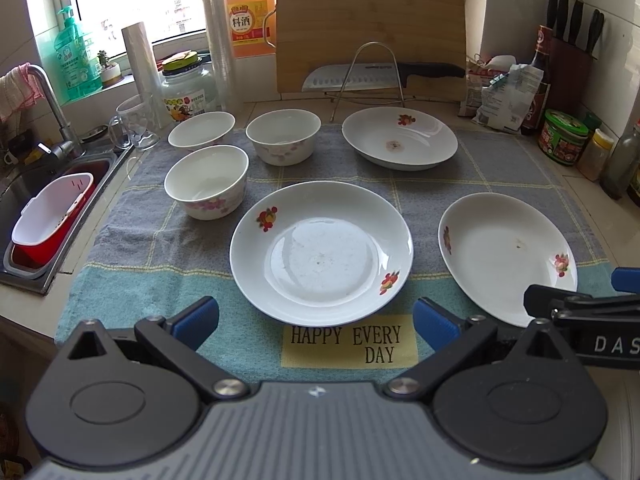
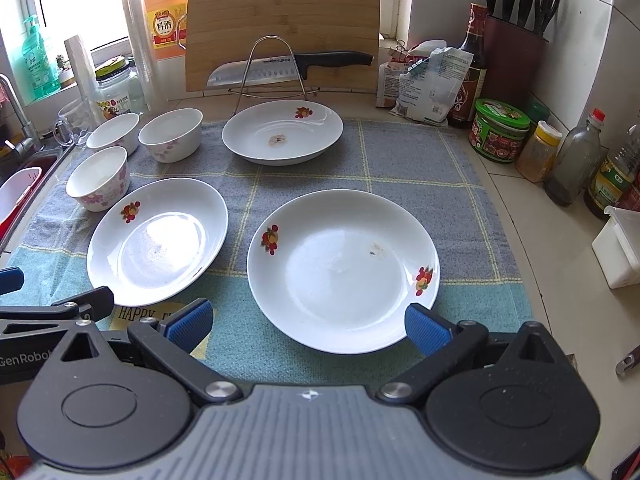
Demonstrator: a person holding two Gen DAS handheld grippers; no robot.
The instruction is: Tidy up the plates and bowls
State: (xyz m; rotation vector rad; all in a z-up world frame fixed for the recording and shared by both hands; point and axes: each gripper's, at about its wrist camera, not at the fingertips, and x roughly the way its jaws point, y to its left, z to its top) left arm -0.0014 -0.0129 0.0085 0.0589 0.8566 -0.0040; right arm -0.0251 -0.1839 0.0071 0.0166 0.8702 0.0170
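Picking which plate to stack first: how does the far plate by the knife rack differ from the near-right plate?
The far plate has a brown stain at its centre and one visible fruit motif; the near-right plate has a faint off-centre speck and two motifs. Both are white, upright, empty, on the checked cloth.

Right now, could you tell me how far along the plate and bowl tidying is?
Nothing looks done: three plates, near-left, near-right and far, lie apart on the cloth; three bowls stand unstacked. In hand: nothing; the left claw and right claw are open. All stacking remains.
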